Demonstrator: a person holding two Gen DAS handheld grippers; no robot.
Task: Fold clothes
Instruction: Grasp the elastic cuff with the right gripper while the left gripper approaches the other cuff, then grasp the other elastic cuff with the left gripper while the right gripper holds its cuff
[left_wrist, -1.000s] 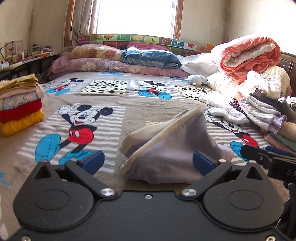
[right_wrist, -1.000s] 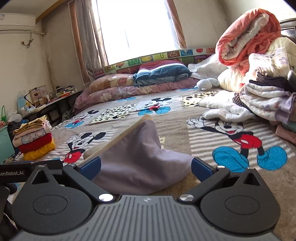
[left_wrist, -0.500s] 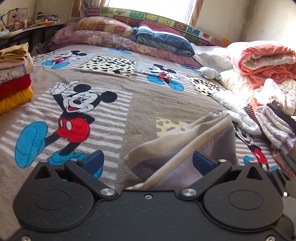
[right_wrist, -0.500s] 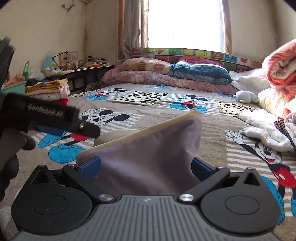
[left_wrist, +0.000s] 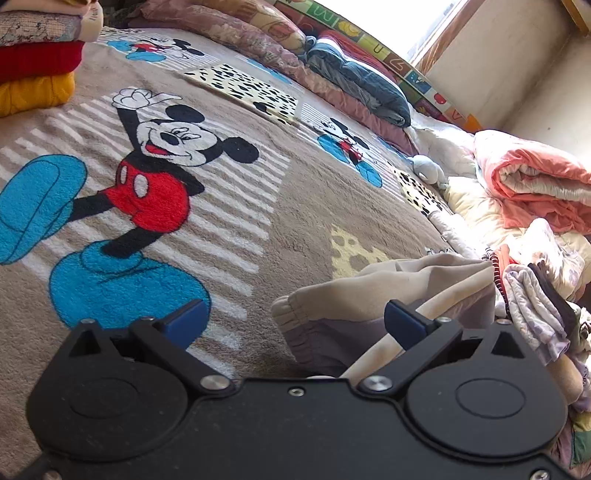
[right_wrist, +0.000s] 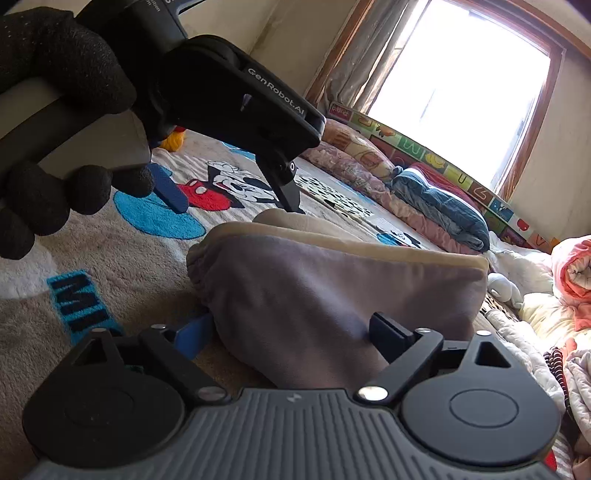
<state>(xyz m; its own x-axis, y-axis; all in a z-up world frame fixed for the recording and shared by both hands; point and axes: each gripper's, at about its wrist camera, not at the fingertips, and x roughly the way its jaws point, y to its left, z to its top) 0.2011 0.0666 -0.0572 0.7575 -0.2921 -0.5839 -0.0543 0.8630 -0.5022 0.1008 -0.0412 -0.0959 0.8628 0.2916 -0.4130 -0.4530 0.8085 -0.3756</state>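
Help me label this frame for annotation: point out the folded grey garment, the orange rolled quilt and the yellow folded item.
folded grey garment (right_wrist: 332, 295), right wrist view, grey face.
orange rolled quilt (left_wrist: 532, 181), left wrist view, top fold.
yellow folded item (left_wrist: 33, 92), left wrist view, front edge.

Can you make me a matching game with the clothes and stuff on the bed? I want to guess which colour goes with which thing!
Things:
1. folded garment between the grippers
2. rolled quilt
3. bottom item of the folded stack
4. pillow by the headboard

Colours:
A. yellow
B. dark blue
C. grey-purple with a beige edge
D. orange-pink

Pairs: 1-C, 2-D, 3-A, 4-B
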